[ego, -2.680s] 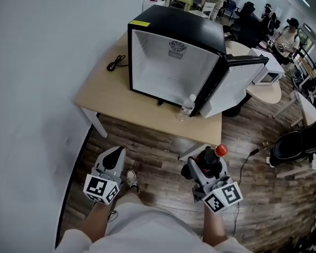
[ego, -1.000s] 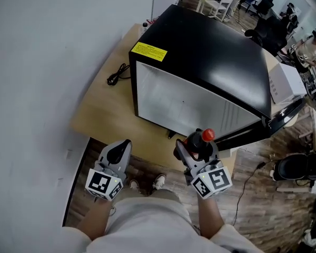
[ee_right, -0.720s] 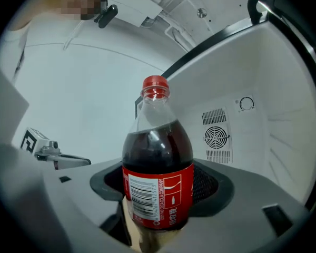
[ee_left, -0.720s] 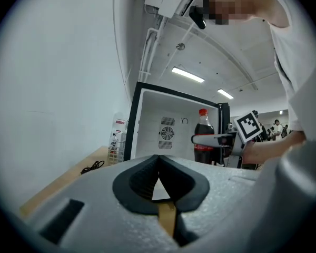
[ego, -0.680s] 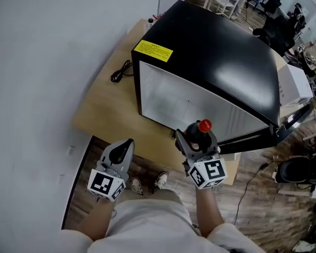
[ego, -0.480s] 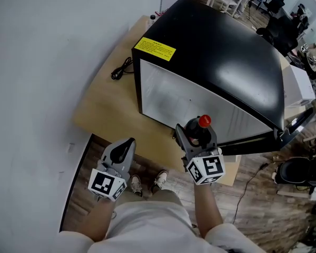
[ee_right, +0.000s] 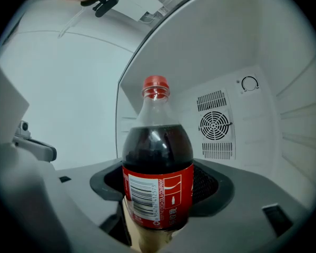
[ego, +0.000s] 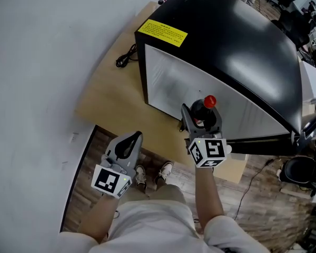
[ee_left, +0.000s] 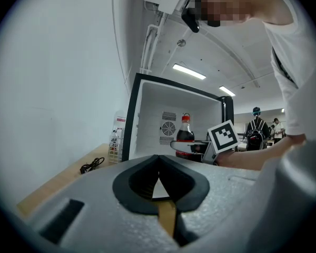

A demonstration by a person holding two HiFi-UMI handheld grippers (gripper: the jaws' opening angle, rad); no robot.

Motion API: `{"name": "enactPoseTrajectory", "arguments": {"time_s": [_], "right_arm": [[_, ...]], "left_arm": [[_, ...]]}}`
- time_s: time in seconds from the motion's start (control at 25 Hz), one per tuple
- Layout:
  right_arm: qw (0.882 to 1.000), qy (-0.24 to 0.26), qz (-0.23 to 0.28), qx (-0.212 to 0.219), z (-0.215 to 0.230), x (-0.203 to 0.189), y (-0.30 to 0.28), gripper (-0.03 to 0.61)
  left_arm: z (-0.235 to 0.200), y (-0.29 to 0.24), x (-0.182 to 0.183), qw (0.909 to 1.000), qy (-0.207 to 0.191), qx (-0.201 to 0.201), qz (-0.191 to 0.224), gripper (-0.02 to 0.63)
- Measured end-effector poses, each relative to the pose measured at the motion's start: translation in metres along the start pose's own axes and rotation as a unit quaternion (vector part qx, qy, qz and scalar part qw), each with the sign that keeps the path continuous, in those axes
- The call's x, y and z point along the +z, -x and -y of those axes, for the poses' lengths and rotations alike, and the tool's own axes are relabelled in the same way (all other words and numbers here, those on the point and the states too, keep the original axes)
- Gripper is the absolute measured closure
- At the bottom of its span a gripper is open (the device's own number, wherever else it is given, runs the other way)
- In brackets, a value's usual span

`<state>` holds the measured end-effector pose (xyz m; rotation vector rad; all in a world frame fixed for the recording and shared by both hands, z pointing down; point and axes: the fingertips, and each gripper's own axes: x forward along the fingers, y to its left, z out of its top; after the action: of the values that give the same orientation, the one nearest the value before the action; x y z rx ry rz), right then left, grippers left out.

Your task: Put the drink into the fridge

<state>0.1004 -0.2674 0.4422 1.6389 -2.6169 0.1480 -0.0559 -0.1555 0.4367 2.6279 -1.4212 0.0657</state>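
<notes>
Right gripper (ego: 201, 121) fingers clamping upright drink bottle (ee_right: 158, 162) at label, open fridge (ego: 226, 46) lying at 12 o'clock; left gripper (ego: 129, 143) fingers sitting closed, empty, 8 o'clock from bottle

between the jaws of the right gripper (ego: 203, 117), a bottle (ee_right: 157, 152) of dark brown liquid is seen, topped by a red cap (ee_right: 156, 83) and wrapped in a red label (ee_right: 163, 191) with a white barcode panel. grey shells with black linings are shown on it and on the left gripper (ee_left: 158, 162), with black-and-white square markers on their cubes. ahead of the jaws, the fridge (ego: 237, 41) is black outside and white inside, with a yellow sticker (ego: 162, 31). the table (ego: 116, 99) is pale tan wood.
</notes>
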Motion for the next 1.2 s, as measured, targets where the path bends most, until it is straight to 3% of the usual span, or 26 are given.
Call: {"name": "enactPoseTrajectory", "arguments": {"time_s": [0.64,1.2], "right_arm": [[0.999,0.017,-0.008,-0.026,0.032,-0.035,-0.053,0.264],[0.999,0.027,0.002,-0.046,0.051,-0.049,-0.088,0.265]], "left_arm": [[-0.006,-0.014,-0.038,0.9995,0.020,0.012,-0.019,0.598],[-0.018,-0.017,-0.039,0.9987,0.032,0.037,-0.010,0.598]]}}
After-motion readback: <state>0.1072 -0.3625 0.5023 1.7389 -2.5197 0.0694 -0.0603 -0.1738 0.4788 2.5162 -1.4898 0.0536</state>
